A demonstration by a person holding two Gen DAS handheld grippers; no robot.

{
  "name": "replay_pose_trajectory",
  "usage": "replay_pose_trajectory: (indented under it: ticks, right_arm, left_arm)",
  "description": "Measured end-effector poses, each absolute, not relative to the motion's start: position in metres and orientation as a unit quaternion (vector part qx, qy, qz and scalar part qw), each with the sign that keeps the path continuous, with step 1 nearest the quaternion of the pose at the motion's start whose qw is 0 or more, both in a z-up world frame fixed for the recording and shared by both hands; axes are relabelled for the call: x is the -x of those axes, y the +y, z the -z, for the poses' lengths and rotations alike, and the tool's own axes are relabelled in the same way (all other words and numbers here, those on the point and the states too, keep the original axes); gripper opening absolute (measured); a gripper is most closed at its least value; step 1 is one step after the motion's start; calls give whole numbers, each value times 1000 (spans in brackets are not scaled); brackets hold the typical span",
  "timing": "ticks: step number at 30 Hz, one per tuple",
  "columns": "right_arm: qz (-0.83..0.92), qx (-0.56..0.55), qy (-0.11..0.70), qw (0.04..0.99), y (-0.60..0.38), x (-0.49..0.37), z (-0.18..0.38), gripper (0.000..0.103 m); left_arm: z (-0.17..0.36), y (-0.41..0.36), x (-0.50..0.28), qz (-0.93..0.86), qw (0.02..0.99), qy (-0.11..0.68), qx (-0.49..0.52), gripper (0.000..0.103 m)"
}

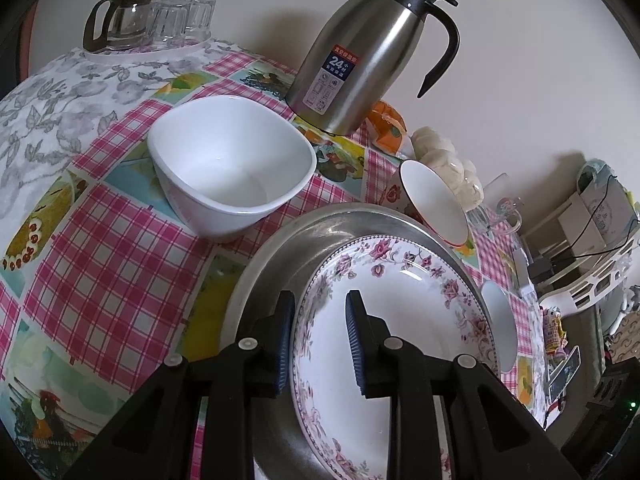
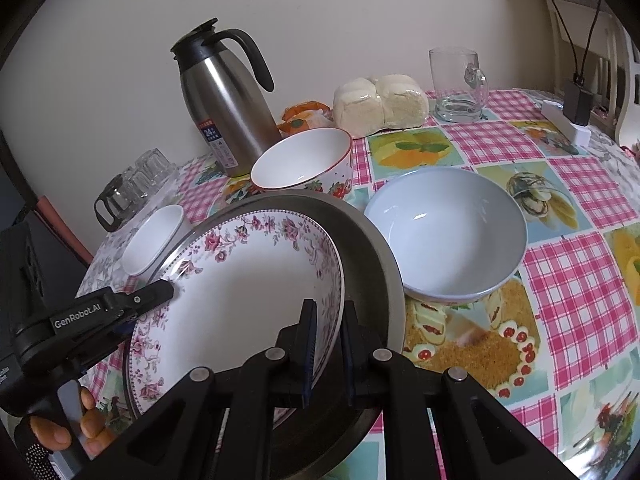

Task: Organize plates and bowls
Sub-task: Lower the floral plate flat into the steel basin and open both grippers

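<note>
Gripping the floral plate (image 2: 240,292) by its near rim with my right gripper (image 2: 326,344) clenched on it, and my left gripper (image 1: 320,340) straddling the opposite rim, jaws barely apart and not clearly pinching, I judged the sorting hardly begun: that plate lay in the metal pan (image 2: 372,248), yet nothing was stacked. Around the pan, the square white bowl (image 1: 232,168), the strawberry bowl (image 2: 304,164) and the pale blue bowl (image 2: 444,236) stood apart, each alone. Beyond the pan, on the pink-checked tablecloth (image 2: 568,304), stood a steel thermos (image 2: 224,108), wrapped buns (image 2: 380,104) and a glass mug (image 2: 456,84) against a plain cream wall.
</note>
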State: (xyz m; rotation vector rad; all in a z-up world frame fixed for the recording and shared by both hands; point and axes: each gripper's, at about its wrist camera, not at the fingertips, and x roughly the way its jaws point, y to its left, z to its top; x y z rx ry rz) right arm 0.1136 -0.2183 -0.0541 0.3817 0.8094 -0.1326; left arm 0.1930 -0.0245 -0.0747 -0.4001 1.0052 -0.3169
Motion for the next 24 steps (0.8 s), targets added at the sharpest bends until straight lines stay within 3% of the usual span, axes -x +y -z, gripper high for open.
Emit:
replay_pose_trajectory:
  ticks: [24]
  right_arm:
    - [66,-169,397,900,-214,-117,58,14]
  left_arm:
    - [73,-24,-194,125,847,486,174,28]
